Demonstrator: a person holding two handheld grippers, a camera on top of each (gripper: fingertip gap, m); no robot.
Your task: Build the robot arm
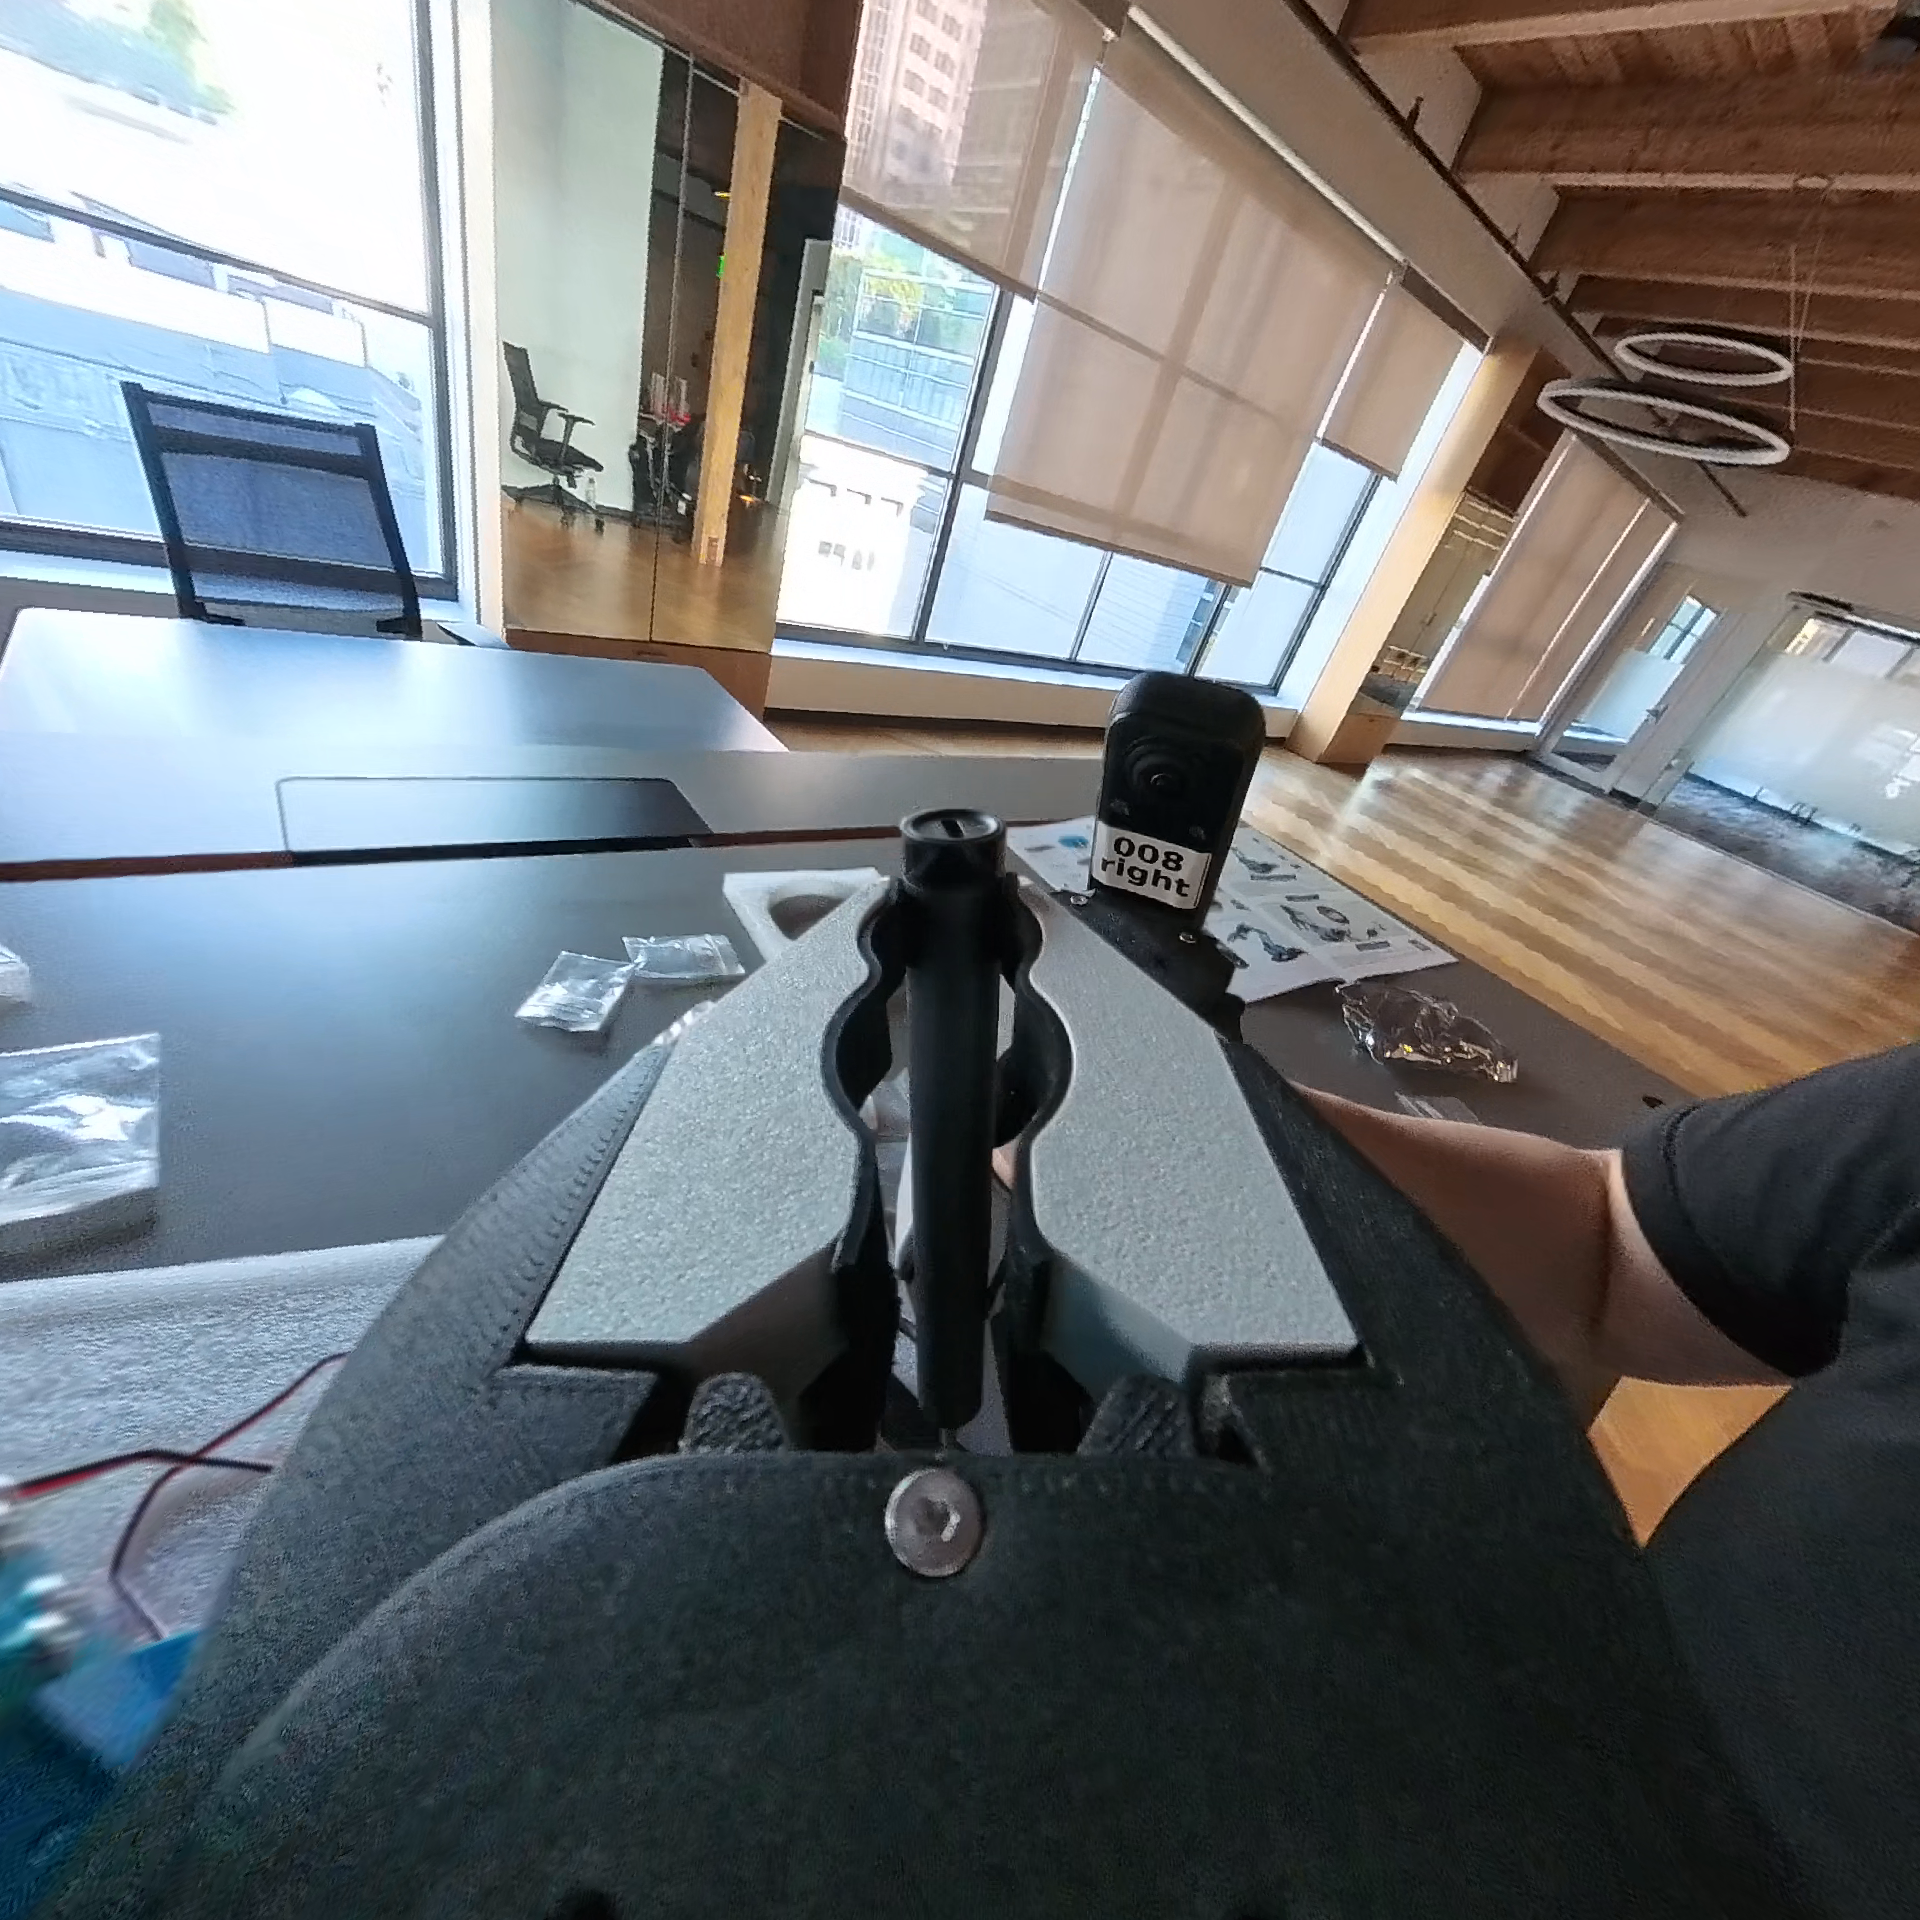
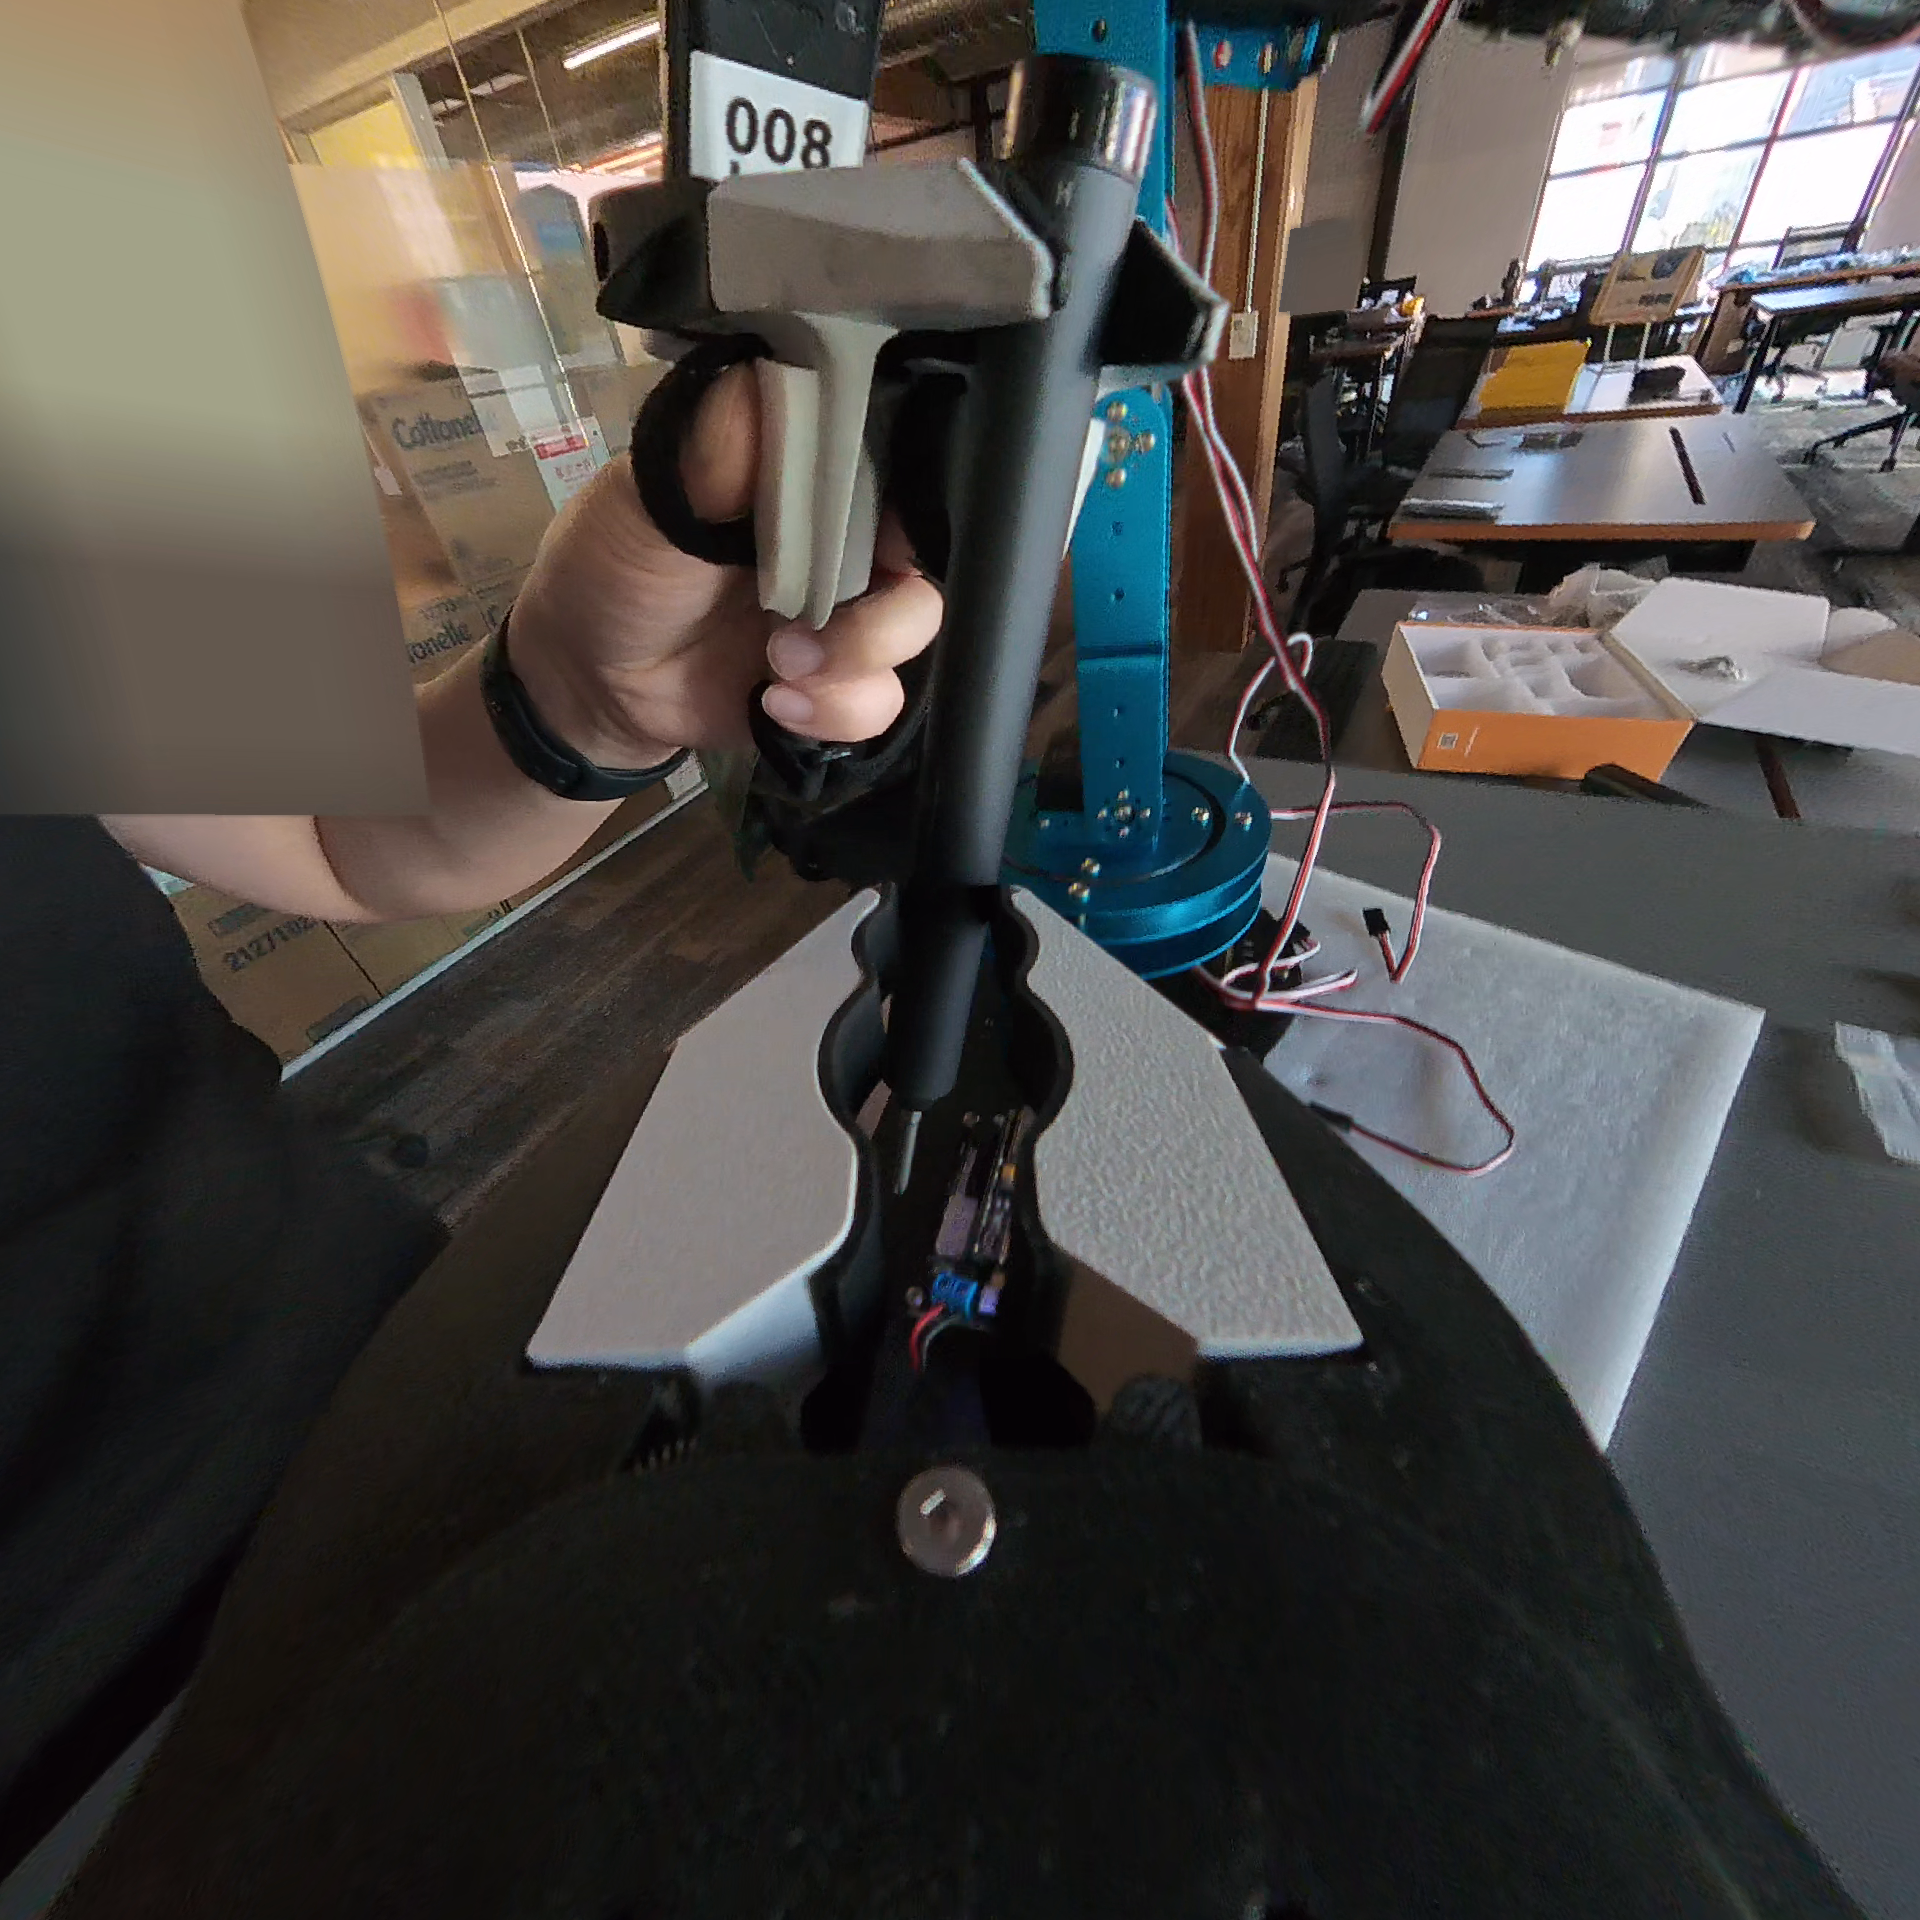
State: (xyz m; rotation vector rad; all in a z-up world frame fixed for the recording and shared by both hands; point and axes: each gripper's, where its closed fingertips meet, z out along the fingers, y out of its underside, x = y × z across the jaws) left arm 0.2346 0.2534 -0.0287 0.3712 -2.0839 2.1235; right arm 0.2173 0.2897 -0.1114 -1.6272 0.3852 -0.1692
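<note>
While the left gripper is clamped on a black screwdriver, its shaft runs lengthwise between the fingers | right gripper nearly closed round a small circuit board, the screwdriver tip beside it | blue robot arm and red-white wires stand behind on white foam | dark table holds plastic bags.
</note>
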